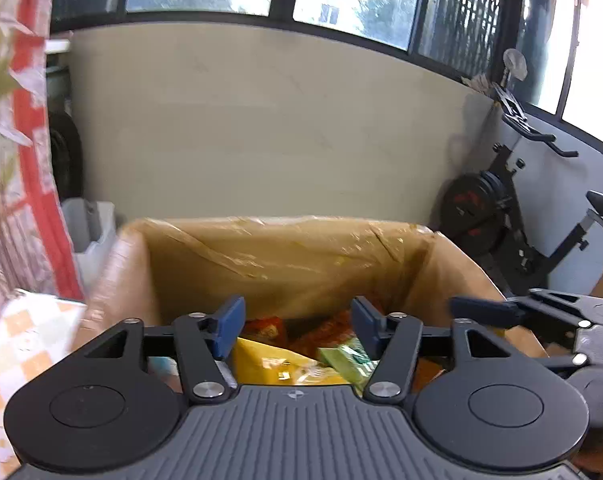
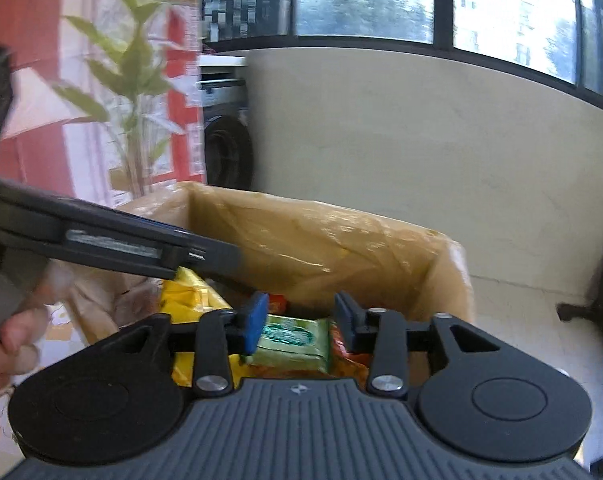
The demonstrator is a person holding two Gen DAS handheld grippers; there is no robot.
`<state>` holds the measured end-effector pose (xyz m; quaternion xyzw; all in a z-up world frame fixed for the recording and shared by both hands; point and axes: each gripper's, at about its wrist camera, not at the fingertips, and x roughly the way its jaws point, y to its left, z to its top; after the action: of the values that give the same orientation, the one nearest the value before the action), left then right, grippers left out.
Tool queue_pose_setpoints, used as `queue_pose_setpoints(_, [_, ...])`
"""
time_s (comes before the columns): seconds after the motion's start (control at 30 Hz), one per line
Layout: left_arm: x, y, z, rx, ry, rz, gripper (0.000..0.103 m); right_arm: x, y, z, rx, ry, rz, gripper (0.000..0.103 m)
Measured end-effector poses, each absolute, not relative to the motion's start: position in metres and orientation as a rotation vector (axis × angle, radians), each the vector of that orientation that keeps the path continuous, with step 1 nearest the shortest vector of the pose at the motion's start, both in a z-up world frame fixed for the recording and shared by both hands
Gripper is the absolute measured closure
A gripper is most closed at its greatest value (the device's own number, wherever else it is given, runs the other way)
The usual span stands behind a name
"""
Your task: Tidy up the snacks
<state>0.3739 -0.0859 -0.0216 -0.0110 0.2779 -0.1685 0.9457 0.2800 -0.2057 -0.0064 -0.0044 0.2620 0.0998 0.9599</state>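
An open cardboard box [image 1: 285,252] lined with shiny tape holds snack packets: a yellow packet [image 1: 277,364], a green packet [image 1: 349,360] and orange-red packets [image 1: 329,332]. My left gripper [image 1: 297,324] is open and empty, above the box's near side. My right gripper [image 2: 301,320] is open and empty over the same box [image 2: 341,240], above the green packet [image 2: 293,340] and beside the yellow packet [image 2: 185,292]. The right gripper shows at the right edge of the left wrist view [image 1: 541,312]. The left gripper crosses the right wrist view [image 2: 113,244].
A beige wall [image 1: 269,128] and windows stand behind the box. An exercise bike [image 1: 513,208] is at the right. A red patterned curtain [image 1: 25,140] and a checkered cloth [image 1: 29,332] lie at the left. A washing machine [image 2: 225,128] stands behind the box.
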Motion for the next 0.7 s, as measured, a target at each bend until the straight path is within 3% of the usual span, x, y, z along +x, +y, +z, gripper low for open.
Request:
queue_pose_setpoints(0.13, [0.352, -0.08, -0.004, 0.022, 0.509, -0.3, 0.022, 0.264, -0.212, 0.007, 0.043, 0.514, 0.176, 0.027])
queue_pose_setpoints(0.27, [0.328, -0.077, 0.015, 0.047, 0.463, -0.263, 0.019, 0.242, -0.214, 0.024, 0.094, 0.485, 0.168, 0.015])
queue_pose_setpoints(0.7, [0.22, -0.067, 0.07, 0.148, 0.306, -0.181, 0.01, 0.16, -0.202, 0.071, 0.169, 0.423, 0.15, 0.001])
